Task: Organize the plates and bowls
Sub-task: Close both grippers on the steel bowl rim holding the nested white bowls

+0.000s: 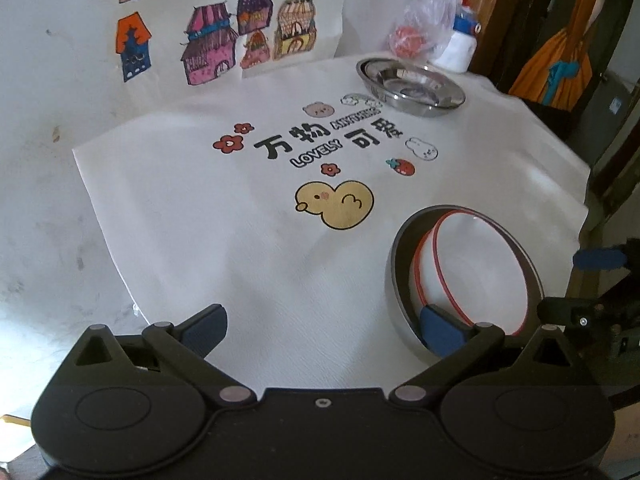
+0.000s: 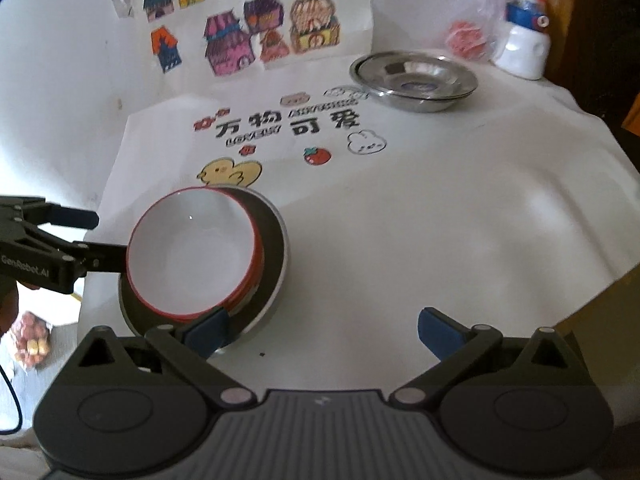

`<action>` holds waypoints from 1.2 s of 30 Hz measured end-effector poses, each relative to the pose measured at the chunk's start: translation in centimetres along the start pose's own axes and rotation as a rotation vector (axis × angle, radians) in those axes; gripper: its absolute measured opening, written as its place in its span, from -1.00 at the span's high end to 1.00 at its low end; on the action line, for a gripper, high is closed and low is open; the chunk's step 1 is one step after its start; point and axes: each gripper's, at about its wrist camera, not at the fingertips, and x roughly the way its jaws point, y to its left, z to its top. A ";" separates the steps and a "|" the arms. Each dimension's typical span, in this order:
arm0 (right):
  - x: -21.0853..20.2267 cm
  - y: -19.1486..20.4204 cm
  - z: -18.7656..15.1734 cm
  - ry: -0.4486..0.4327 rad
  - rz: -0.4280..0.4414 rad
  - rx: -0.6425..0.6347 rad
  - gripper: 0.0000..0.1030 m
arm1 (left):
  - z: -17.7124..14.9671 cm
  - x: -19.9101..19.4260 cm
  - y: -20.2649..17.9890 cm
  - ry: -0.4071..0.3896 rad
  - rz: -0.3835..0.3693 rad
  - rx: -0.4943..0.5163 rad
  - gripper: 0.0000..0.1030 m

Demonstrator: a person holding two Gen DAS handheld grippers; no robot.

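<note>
Two nested white bowls with red rims (image 2: 192, 252) sit tilted inside a steel bowl (image 2: 272, 248) on the white printed cloth (image 2: 440, 220). They also show in the left wrist view (image 1: 480, 268), inside the steel bowl (image 1: 394, 280). My left gripper (image 1: 324, 326) is open, its right fingertip (image 1: 440, 328) at the steel bowl's near rim. My right gripper (image 2: 322, 330) is open, its left fingertip (image 2: 206, 330) over the steel bowl's near edge. Stacked steel plates (image 2: 414, 80) sit at the far right, also in the left wrist view (image 1: 412, 86).
A plastic bag with something red (image 2: 466, 38) and a white bottle with a blue band (image 2: 524, 40) stand behind the plates. Coloured house drawings (image 2: 248, 32) hang on the wall. The cloth's right edge (image 2: 624, 200) drops off the table.
</note>
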 end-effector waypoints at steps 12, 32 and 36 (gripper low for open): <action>0.7 -1.2 1.5 0.084 0.035 0.022 -0.99 | 1.8 1.9 0.1 0.137 0.005 -0.028 -0.98; 2.5 -1.6 3.2 0.164 0.116 0.144 0.16 | 2.8 3.4 0.1 0.218 0.034 -0.055 -0.94; 2.6 -1.4 3.4 0.176 0.149 0.166 0.46 | 3.1 3.5 0.2 0.235 0.016 -0.068 -0.83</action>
